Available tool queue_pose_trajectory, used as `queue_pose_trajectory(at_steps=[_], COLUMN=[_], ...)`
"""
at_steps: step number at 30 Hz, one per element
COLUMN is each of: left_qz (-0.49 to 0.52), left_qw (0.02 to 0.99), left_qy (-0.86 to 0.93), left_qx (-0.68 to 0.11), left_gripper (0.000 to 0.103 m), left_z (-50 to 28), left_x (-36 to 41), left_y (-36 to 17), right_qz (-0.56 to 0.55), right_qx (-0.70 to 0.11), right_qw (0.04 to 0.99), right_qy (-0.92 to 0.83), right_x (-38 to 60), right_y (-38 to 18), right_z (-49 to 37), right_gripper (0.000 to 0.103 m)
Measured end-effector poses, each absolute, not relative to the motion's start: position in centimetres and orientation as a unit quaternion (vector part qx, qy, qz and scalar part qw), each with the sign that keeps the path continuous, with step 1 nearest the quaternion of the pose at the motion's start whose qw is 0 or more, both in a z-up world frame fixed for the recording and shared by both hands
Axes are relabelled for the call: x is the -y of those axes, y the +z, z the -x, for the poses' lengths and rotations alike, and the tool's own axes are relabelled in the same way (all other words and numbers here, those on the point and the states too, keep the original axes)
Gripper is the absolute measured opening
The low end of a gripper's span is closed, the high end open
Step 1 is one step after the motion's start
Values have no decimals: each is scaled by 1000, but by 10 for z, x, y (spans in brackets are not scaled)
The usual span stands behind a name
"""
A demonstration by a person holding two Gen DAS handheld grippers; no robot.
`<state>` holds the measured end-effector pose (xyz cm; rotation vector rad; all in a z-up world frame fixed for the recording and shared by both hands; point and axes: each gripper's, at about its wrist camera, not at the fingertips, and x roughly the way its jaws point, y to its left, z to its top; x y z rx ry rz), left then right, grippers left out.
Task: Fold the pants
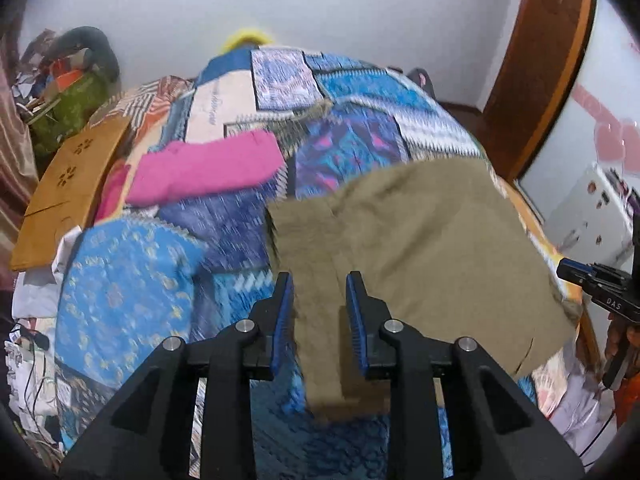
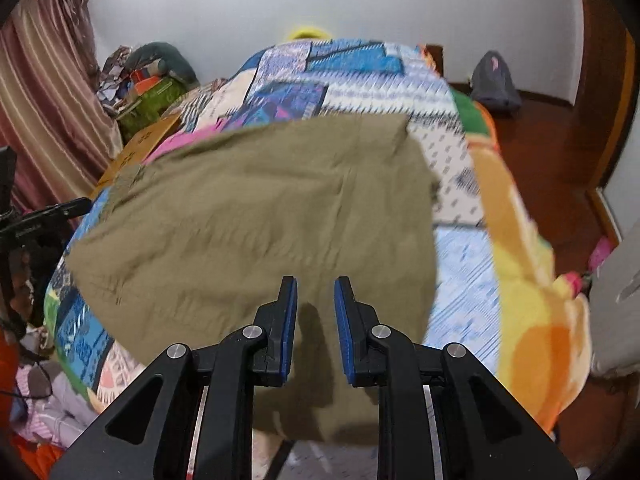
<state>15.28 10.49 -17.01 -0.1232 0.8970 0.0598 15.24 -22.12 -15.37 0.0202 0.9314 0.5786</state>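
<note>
Olive-khaki pants [image 1: 420,248] lie spread on the patchwork bedspread [image 1: 352,148], partly folded into a broad flat shape; they also show in the right wrist view [image 2: 260,220]. My left gripper [image 1: 319,280] is open above the near left edge of the pants, with fabric showing between its blue pads. My right gripper [image 2: 316,284] is open above the near edge of the pants, holding nothing. The right gripper shows at the far right of the left wrist view [image 1: 600,284].
A folded pink garment [image 1: 208,168] lies on the bedspread to the far left. A wooden board [image 1: 68,184] lies along the bed's left side. Clutter is piled in the left corner [image 1: 68,92]. A dark bag [image 2: 494,80] sits on the wooden floor at right.
</note>
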Motion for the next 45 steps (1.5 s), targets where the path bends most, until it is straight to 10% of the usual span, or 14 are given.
queue_pose_trajectory(at_steps=[7, 33, 37, 45], left_qz=[61, 57, 66, 56], left_qw=[895, 866, 863, 863], left_qy=[35, 35, 39, 82], left_qx=[-441, -496, -499, -496], left_gripper=[34, 55, 55, 54], left_z=[-188, -264, -267, -267], left_x=[-124, -140, -144, -148], left_y=[-167, -236, -238, -243], right_qz=[0, 17, 41, 85], right_qx=[-416, -501, -493, -447], right_qw=[870, 824, 828, 856], right_qy=[266, 263, 264, 245], right_x=[220, 191, 184, 175], right_y=[-139, -231, -231, -215], right_z=[-194, -349, -349, -349], right_gripper=[32, 33, 12, 5])
